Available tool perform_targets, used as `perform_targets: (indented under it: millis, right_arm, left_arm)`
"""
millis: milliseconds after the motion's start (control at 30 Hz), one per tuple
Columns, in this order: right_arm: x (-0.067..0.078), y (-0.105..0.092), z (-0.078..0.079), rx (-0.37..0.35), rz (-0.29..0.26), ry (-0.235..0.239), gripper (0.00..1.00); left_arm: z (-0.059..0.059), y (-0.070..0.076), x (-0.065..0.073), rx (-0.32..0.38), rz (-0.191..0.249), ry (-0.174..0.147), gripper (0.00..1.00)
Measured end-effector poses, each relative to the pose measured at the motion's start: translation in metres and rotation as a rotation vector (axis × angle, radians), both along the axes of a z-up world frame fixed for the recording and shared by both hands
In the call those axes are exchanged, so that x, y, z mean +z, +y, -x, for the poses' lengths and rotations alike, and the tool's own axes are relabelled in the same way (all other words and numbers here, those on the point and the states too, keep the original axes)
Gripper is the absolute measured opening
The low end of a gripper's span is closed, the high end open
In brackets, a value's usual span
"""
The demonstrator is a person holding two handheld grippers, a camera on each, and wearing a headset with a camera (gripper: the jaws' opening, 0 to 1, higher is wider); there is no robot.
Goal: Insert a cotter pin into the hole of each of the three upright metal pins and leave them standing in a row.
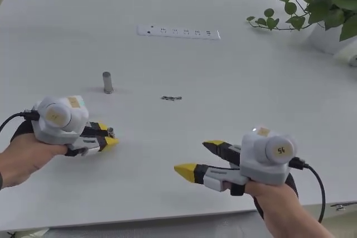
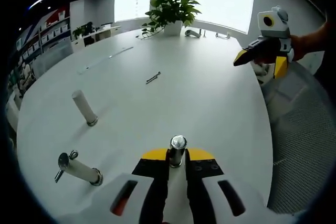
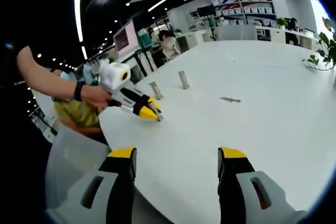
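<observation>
My left gripper [image 1: 111,137] [image 2: 177,157] is shut on an upright metal pin [image 2: 177,148] that rests on the white table [image 1: 223,76]. A bare metal pin [image 1: 107,82] [image 2: 84,107] stands a little further off. Beside my left jaws stands a third pin [image 2: 79,168] with a cotter pin [image 2: 71,157] through its top. A loose cotter pin [image 1: 171,98] [image 2: 153,77] [image 3: 230,99] lies mid-table. My right gripper [image 1: 195,157] [image 3: 178,156] is open with nothing in it, near the front edge and well right of the pins.
A white power strip [image 1: 178,32] lies at the back of the table. A potted plant [image 1: 321,4] stands at the back right corner. People sit at desks [image 3: 163,43] beyond the table's far side.
</observation>
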State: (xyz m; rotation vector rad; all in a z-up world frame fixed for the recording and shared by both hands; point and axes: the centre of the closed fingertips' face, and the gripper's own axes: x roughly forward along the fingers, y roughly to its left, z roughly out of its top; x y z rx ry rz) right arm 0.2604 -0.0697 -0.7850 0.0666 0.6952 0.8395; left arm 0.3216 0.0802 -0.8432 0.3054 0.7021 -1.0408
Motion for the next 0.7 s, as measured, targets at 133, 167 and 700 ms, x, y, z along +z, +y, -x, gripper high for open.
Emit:
perform_targets:
  millis: [133, 167, 700]
  right_arm:
    - [-0.0001, 0.0005, -0.0005, 0.000, 0.000, 0.001, 0.65]
    - [0.0000, 0.0007, -0.0006, 0.000, 0.000, 0.000, 0.65]
    - [0.0006, 0.0029, -0.0003, 0.006, -0.001, -0.002, 0.65]
  left_arm:
    - [-0.0007, 0.0007, -0.0018, 0.010, 0.002, 0.000, 0.08]
    - [-0.0005, 0.0005, -0.0018, 0.014, 0.002, -0.004, 0.08]
    - [-0.0006, -0.0011, -0.0021, 0.165, -0.032, -0.079, 0.07]
